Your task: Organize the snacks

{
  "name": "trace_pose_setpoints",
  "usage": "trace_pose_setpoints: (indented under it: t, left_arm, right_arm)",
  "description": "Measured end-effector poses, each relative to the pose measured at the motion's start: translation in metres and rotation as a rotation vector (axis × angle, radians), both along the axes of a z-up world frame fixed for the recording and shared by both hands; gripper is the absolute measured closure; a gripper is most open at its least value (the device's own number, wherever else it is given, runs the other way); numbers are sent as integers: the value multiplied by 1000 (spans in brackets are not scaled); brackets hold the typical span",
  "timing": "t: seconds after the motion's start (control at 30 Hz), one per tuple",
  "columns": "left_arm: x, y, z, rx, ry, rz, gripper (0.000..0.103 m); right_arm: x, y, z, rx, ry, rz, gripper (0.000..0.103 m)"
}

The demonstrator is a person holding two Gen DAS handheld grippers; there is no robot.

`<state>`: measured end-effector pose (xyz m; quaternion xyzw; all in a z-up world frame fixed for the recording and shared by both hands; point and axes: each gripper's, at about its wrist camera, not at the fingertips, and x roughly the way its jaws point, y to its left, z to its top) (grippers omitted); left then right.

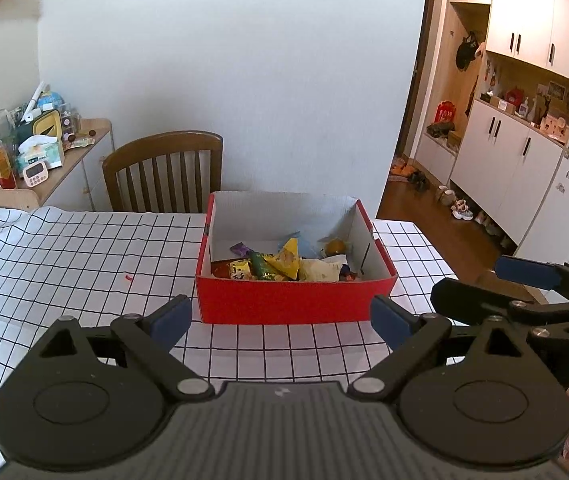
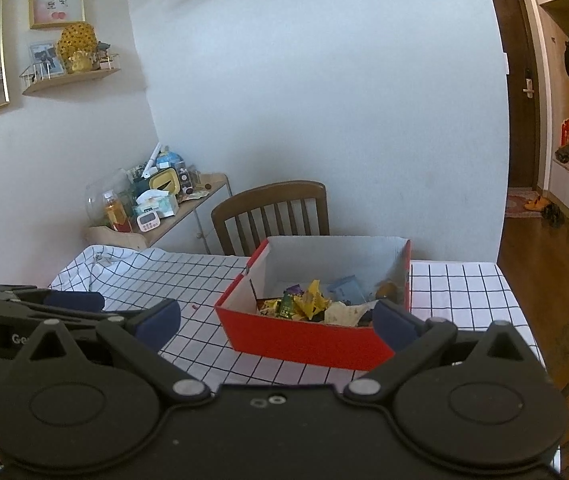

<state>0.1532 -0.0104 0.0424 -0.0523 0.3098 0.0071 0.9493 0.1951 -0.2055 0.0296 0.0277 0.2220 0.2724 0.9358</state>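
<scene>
A red cardboard box (image 1: pixel 292 300) (image 2: pixel 304 340) with a white inside stands on the checked tablecloth (image 1: pixel 84 256) (image 2: pixel 156 276). Several wrapped snacks (image 1: pixel 284 264) (image 2: pixel 312 304) lie in a heap at its bottom, yellow, green, purple and white. My left gripper (image 1: pixel 280 322) hovers just in front of the box's near wall, jaws wide open and empty. My right gripper (image 2: pixel 278 320) is open too, nothing between its blue pads, and sits before the box's near right corner. The right gripper's fingers (image 1: pixel 524 270) show at the right edge of the left wrist view.
A wooden chair (image 1: pixel 164 168) (image 2: pixel 272 212) stands behind the table against the white wall. A side shelf (image 1: pixel 64 152) (image 2: pixel 188 208) with a bottle, tissues and a timer is at the back left. A small red scrap (image 1: pixel 127 278) lies on the cloth.
</scene>
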Motion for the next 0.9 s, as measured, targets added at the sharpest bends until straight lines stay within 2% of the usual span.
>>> trace_pose_setpoints:
  t: [0.4, 0.9]
  left_arm:
    - [0, -3, -4, -8, 29, 1, 7]
    - [-1, -4, -2, -9, 19, 10, 7]
  right_arm:
    - [0, -4, -6, 19, 50, 0, 0]
    - [0, -8, -5, 23, 53, -2, 0]
